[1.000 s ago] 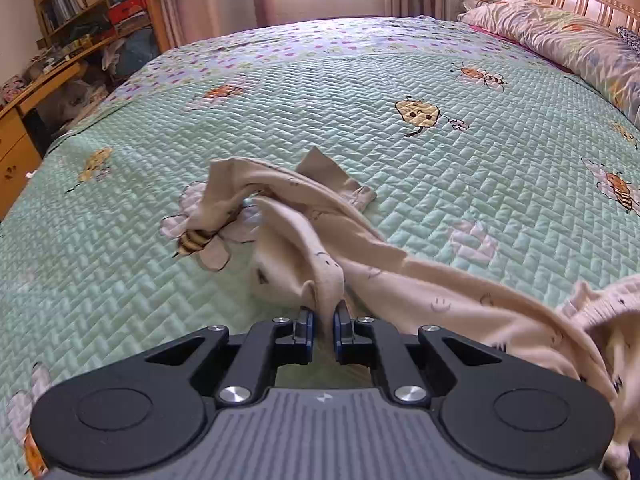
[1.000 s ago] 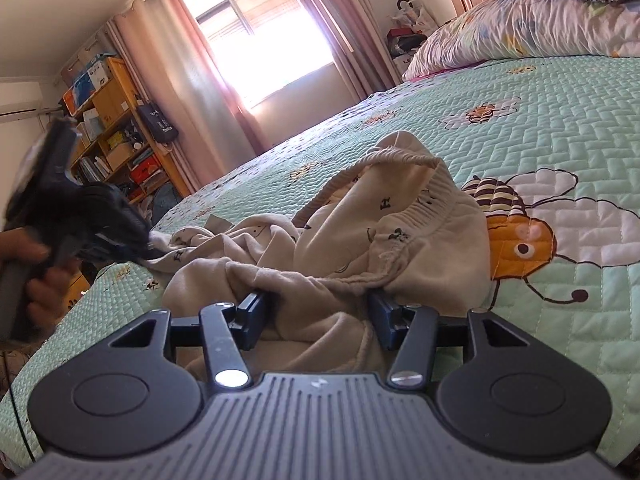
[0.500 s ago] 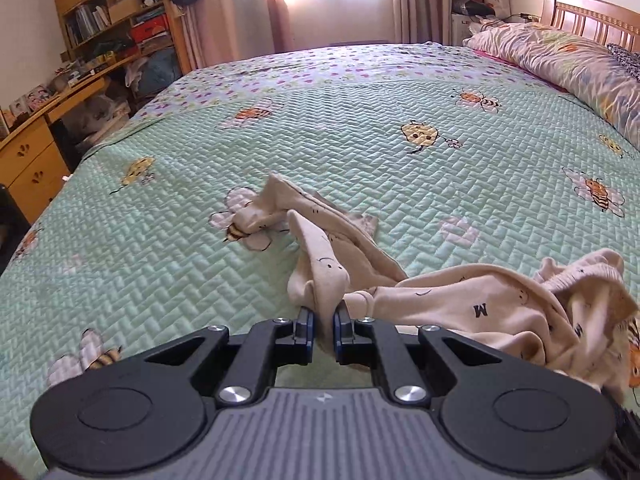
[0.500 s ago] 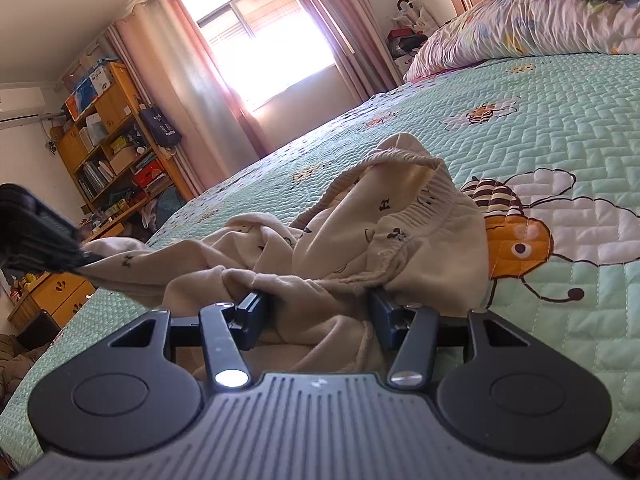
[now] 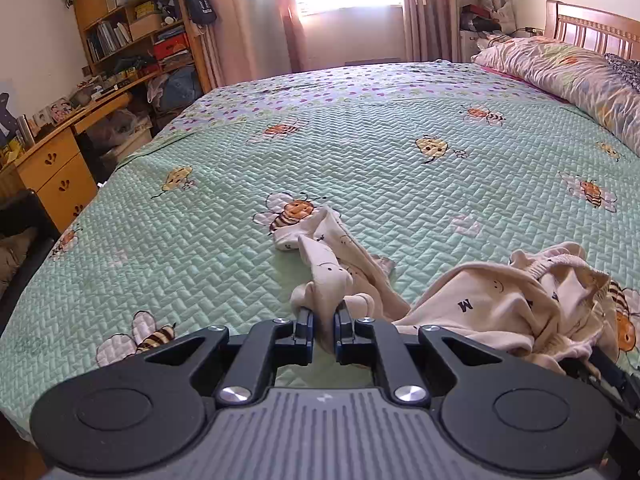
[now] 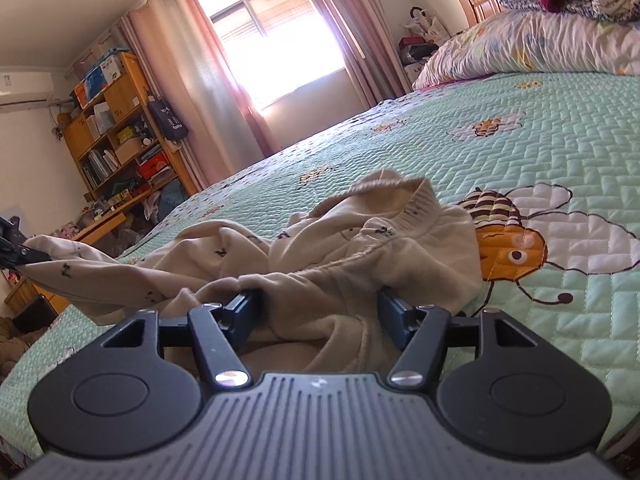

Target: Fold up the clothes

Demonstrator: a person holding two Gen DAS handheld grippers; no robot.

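The cream trousers [image 5: 500, 308] lie crumpled on the green bee quilt [image 5: 380, 160], one leg stretched sideways. The left gripper [image 5: 323, 322] pinches that leg's cuff tight. The right gripper [image 6: 320, 304] straddles the waistband bunch, its jaws just widening (cloth between them, pads no longer pressing).

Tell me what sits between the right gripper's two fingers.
Bunched cream fabric of the pants fills the gap of the right gripper; its jaws have just been opening and stand wide around the cloth. The right wrist view shows this.
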